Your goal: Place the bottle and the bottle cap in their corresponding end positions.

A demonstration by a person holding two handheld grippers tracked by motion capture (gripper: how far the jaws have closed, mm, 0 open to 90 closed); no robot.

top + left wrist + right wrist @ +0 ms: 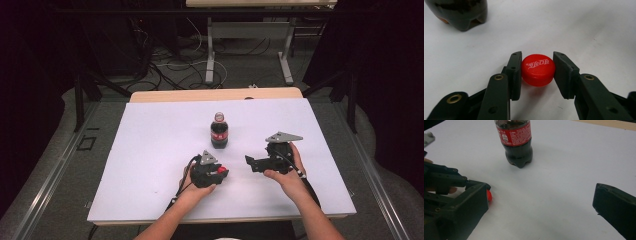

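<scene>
White sheeting covers the table [150,150], and on it we see a cola bottle [219,131] standing upright, uncapped. Just nearer than the bottle, our left gripper [537,72] pinches the red cap [538,69] between nearly closed jaws. Beside the bottle, our right gripper [248,161] holds nothing, jaws spread wide.

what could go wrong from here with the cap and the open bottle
1. The left gripper has the red cap only by its ribbed rim, so it might pop out or tilt if squeezed unevenly.
2. The cola bottle stands upright with no cap; a bump from either gripper could tip and spill it on the white table.
3. The right gripper is open near the left one, so they could collide.
</scene>
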